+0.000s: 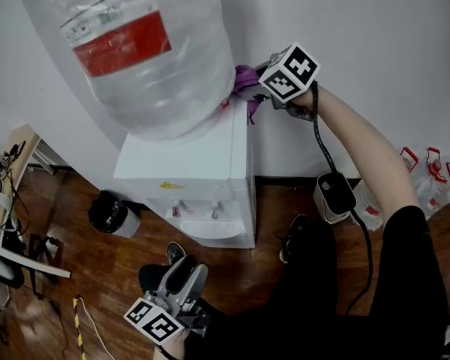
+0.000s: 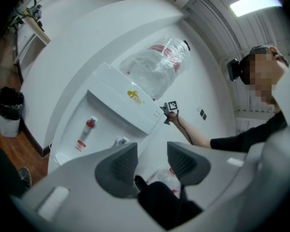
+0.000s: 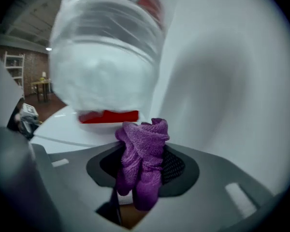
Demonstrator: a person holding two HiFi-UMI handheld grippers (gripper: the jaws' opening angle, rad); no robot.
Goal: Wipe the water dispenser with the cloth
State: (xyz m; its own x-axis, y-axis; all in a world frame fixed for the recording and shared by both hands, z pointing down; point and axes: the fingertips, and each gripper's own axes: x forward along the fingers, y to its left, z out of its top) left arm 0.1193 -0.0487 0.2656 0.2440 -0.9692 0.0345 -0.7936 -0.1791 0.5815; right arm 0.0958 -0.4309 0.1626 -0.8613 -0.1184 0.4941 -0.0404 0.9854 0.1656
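We grip cloth [image 3: 142, 139] in R gripper [image 3: 144, 167]; press wad ahead of jaws flat onto dispenser [image 1: 184, 160] top. L gripper [image 2: 152, 162]: jaws apart, empty.

Bright even light, dark fisheye corners

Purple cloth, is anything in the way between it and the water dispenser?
No, nothing visible. The right gripper holds the purple cloth right at the water dispenser's top back corner, beside the big bottle. The left gripper hangs open, far below.
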